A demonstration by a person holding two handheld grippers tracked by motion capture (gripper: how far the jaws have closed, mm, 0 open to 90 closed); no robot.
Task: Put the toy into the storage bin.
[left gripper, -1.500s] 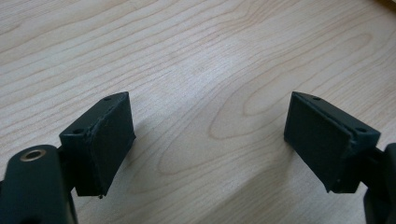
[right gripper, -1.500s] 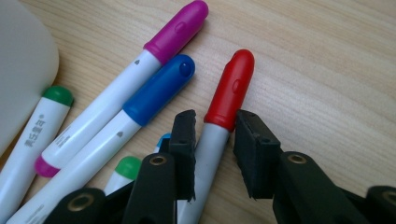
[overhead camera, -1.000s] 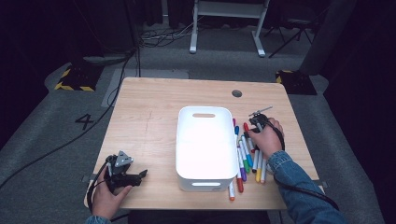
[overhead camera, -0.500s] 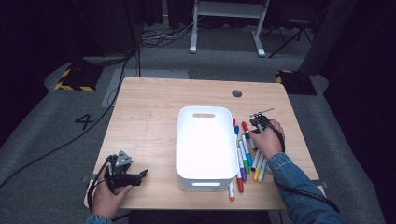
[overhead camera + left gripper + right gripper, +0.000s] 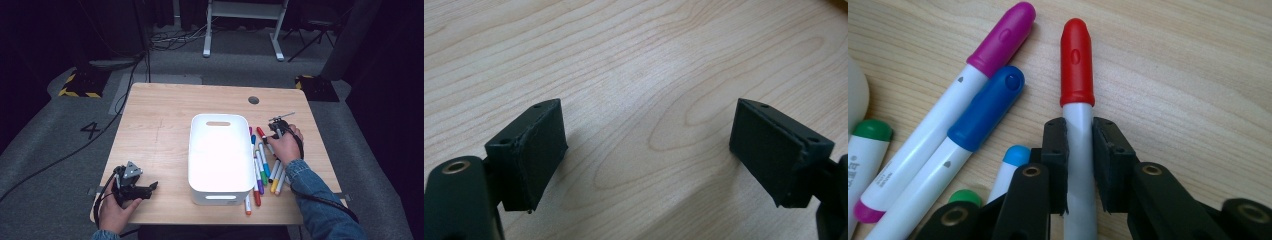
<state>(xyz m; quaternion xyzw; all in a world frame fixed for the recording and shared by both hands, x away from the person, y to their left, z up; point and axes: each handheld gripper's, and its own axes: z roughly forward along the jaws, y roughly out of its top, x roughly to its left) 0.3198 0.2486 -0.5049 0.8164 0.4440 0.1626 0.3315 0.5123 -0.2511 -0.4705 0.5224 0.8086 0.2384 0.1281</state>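
Observation:
A white marker with a red cap [image 5: 1076, 65] lies on the wooden table, right of the white bin [image 5: 220, 152]. My right gripper [image 5: 1079, 150] is shut on its white barrel just below the cap. The jaws have just been closing with this marker between them, and both pads now press on it. In the high view the right gripper [image 5: 276, 131] sits at the far end of the marker row. My left gripper [image 5: 646, 150] is open over bare wood with nothing between its pads. It rests near the table's front left corner [image 5: 150, 187].
Several coloured markers [image 5: 262, 167] lie side by side between the bin and my right hand. Purple [image 5: 998, 35], blue [image 5: 985, 110] and green [image 5: 870, 131] caps lie left of the held marker. A round hole [image 5: 253, 100] sits at the table's far right.

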